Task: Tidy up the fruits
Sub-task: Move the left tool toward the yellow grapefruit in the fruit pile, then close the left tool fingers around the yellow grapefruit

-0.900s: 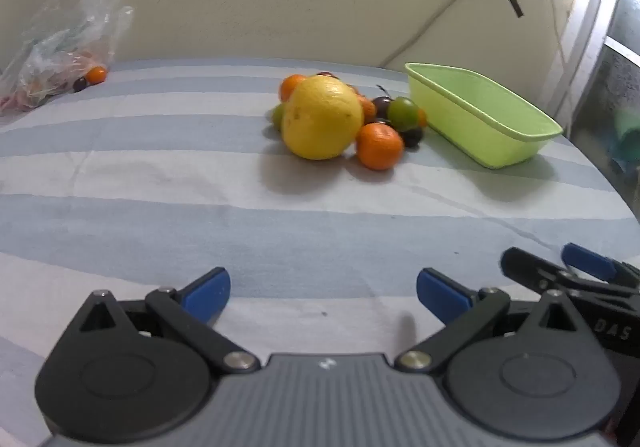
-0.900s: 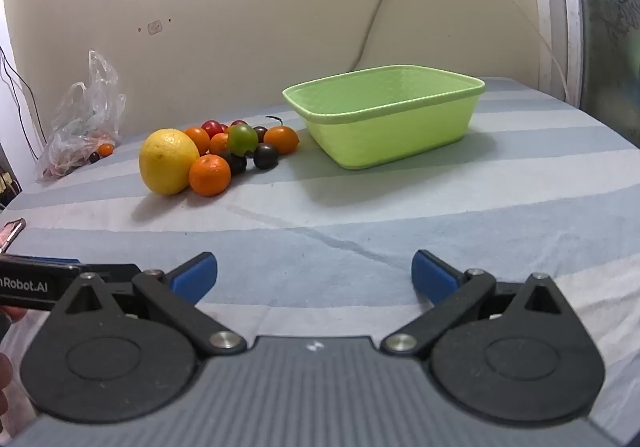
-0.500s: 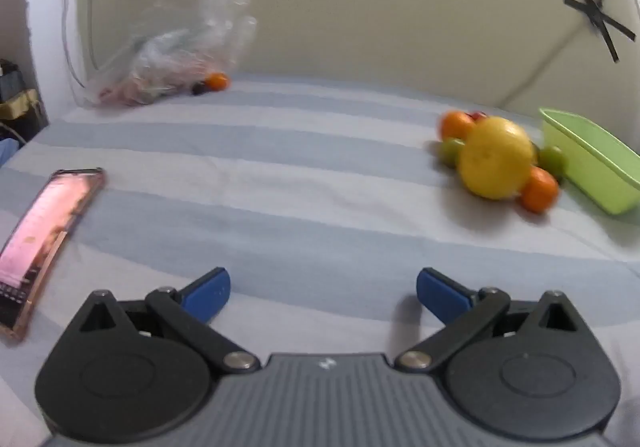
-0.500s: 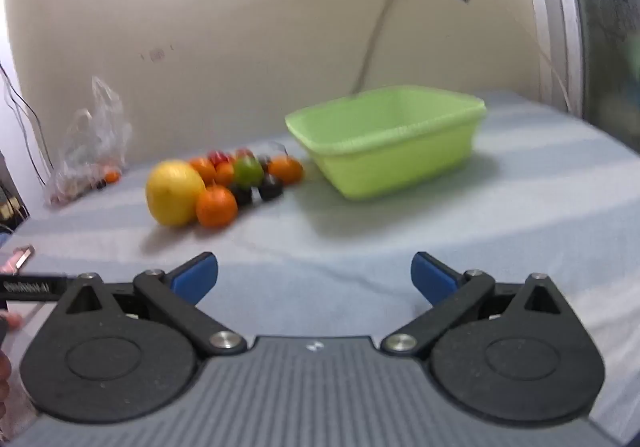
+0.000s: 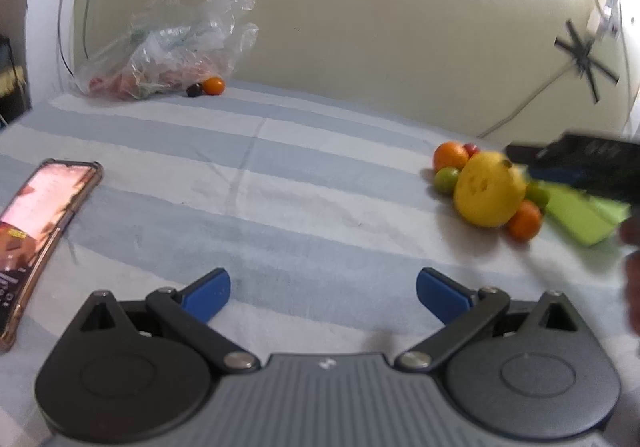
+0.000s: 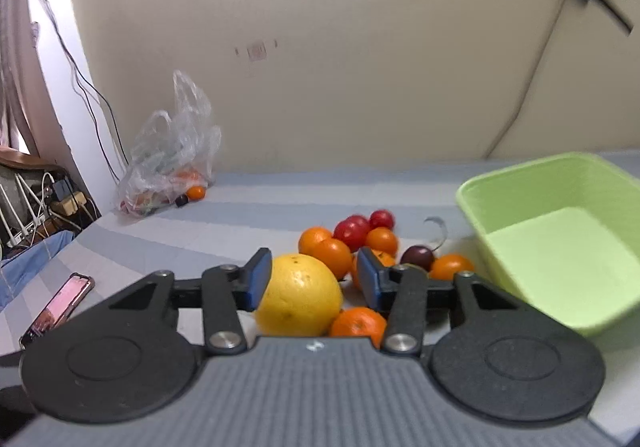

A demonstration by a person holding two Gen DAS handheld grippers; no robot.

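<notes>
Striped cloth (image 5: 304, 175) covers the whole work surface; blue and white bands.

Green basin (image 6: 560, 243), right side, low walls, floor bare as far as visible. Its near corner is cut off behind the right gripper's housing; in the left wrist view only a blurred sliver shows.

Clear plastic bag (image 6: 172, 163) against the back wall, crumpled, reddish and orange contents inside, too murky to name. A small orange (image 6: 196, 192) and a dark fruit (image 6: 181, 200) sit just outside its mouth.

Fruit pile just left of the basin: big yellow citrus (image 6: 298, 299) in front, orange (image 6: 358, 325) touching its right side, more oranges, red tomatoes (image 6: 352, 231), a dark plum (image 6: 417, 257) behind. Several partly hidden by the fingers.

Phone (image 5: 40, 223) lies flat at left, screen lit, partly cut off.

Right gripper (image 6: 314, 279): jaws part open, hanging over the pile, left pad beside the yellow citrus; contact unclear, nothing clamped.

Left gripper (image 5: 323, 289): jaws spread wide, empty, over bare cloth well away from the fruit.
</notes>
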